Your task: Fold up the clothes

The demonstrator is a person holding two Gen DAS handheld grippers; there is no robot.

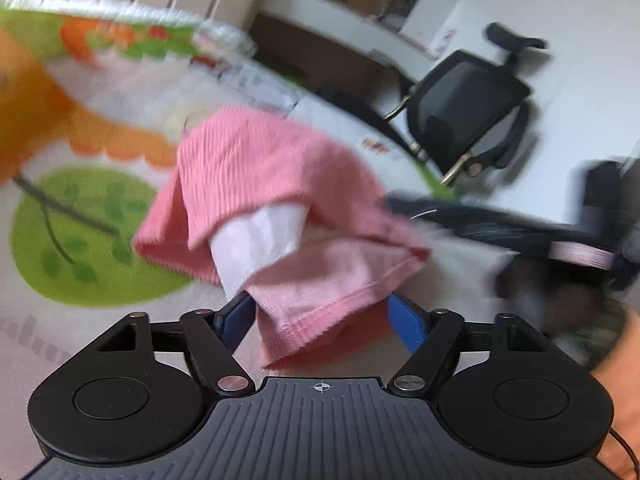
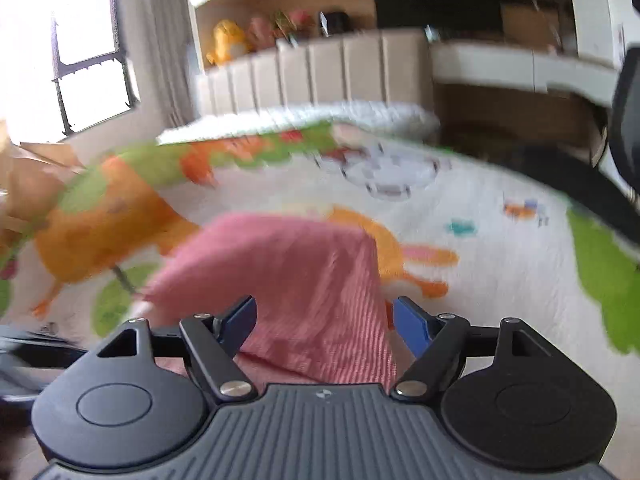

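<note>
A pink ribbed garment (image 1: 276, 184) with a white inner piece (image 1: 256, 240) lies bunched on a patterned bed cover (image 1: 80, 216). In the left wrist view its hem hangs between the blue fingers (image 1: 236, 316) of my left gripper (image 1: 320, 316), whose jaws stand wide apart. In the right wrist view the same pink garment (image 2: 296, 276) drapes between the blue fingers (image 2: 412, 324) of my right gripper (image 2: 324, 320), also wide apart. The other gripper, blurred, shows at the right of the left wrist view (image 1: 560, 240). Both views are motion-blurred.
The bed cover (image 2: 500, 260) has orange, green and white cartoon prints. A black office chair (image 1: 468, 108) stands beyond the bed's right edge. A padded headboard (image 2: 312, 72), a window (image 2: 80, 52) and plush toys (image 2: 228, 40) lie behind.
</note>
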